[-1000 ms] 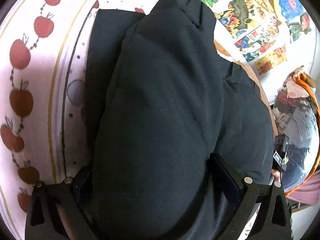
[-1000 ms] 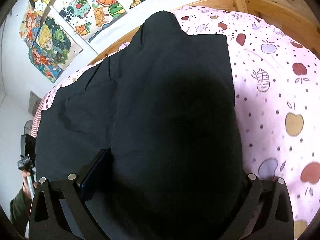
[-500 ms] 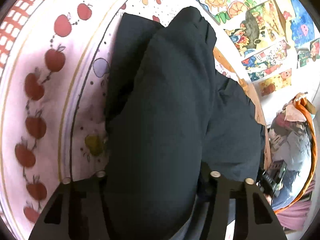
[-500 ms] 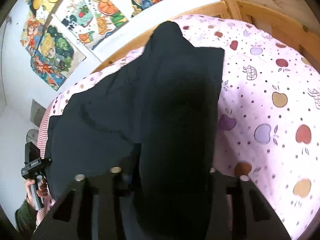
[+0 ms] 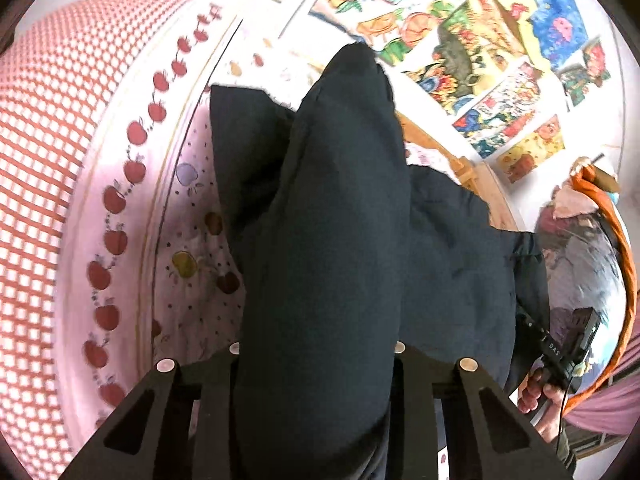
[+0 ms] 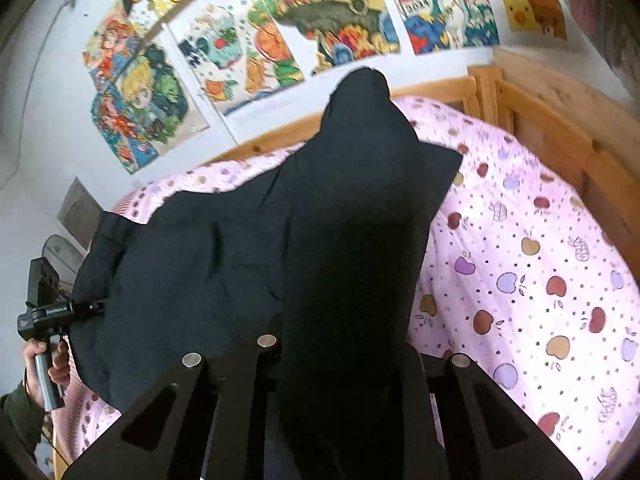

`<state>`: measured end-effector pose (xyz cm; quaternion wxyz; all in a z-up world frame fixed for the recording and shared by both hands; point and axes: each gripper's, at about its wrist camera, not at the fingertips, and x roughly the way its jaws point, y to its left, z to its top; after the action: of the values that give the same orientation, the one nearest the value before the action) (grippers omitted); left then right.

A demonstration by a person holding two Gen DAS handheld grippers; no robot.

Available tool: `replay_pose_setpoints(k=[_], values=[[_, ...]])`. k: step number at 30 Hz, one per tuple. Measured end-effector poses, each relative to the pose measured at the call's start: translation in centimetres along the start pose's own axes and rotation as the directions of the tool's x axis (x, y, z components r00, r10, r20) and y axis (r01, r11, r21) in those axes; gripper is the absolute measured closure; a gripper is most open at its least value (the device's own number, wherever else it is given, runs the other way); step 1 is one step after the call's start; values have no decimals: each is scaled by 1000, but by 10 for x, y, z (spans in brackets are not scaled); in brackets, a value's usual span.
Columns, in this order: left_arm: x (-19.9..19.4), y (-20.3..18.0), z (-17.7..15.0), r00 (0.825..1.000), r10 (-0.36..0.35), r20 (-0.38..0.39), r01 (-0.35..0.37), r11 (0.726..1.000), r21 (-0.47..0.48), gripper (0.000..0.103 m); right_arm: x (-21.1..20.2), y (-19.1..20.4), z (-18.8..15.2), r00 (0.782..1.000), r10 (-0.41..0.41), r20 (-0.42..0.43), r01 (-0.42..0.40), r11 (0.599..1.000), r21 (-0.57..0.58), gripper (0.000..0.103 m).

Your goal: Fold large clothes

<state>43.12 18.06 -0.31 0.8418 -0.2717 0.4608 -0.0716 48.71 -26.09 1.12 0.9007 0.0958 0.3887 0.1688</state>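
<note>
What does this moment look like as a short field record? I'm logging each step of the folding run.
garment: dark garment, bunched and partly raised off the bed
left gripper: jaws have just been closing, now clamped on the garment's near edge
right gripper: jaws have just been closing, now clamped on the near edge too
surface: pink apple-print bedsheet
bed frame: wooden
wall: colourful posters
fold status: not yet folded over
</note>
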Motion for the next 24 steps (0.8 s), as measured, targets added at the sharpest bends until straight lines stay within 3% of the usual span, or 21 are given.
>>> replay_pose_setpoints(k=[6,18,24], values=[[-34,2,-12,1000,-6,6,6,1000,16,75,-22,11,-8,999,38,-14,-38,998,-58,88],[-12,32,-36,997,50,-55,-51,998,-21,74,-16,7,-36,996,-18,-86,15,999,-36,87],[2,28,-41,993,106,-53,-105,994,14,59,-2,0,-48,991,-74,-114,73,997,-7,78]])
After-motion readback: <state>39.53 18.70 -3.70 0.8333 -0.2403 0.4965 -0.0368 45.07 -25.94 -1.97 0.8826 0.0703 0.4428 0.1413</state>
